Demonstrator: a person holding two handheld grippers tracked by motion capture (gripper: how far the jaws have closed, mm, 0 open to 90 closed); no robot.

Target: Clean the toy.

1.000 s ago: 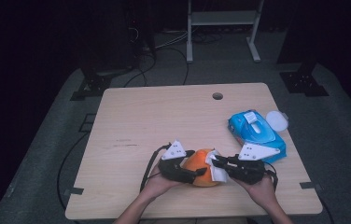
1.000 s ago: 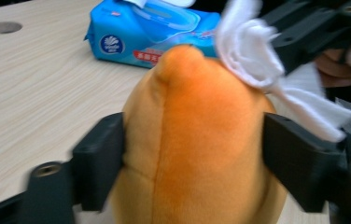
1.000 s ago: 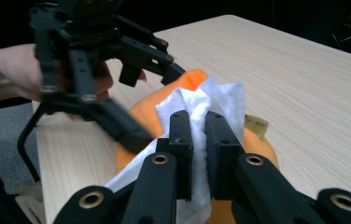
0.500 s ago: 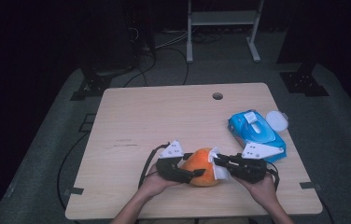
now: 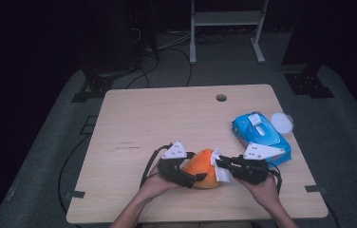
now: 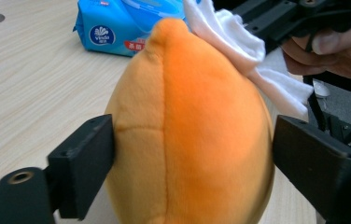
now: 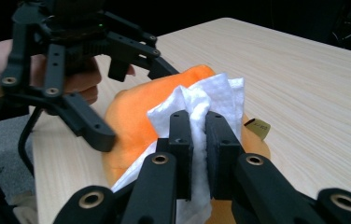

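Shifted slightly left on the table (image 5: pixel 134 118), our left gripper (image 6: pixel 192 154) clamps the orange plush toy (image 6: pixel 187 130) while our right gripper (image 7: pixel 198 128), pinching a white wipe (image 7: pixel 211 102), presses it on top.

Blue wipes pack (image 6: pixel 117 28), lying behind the orange plush toy (image 6: pixel 187 135), white round logo reading "Vinda" on its near face, red label beside that logo with characters too small to read

Black left gripper (image 5: pixel 196 177), grey triangular plate, trailing cable.
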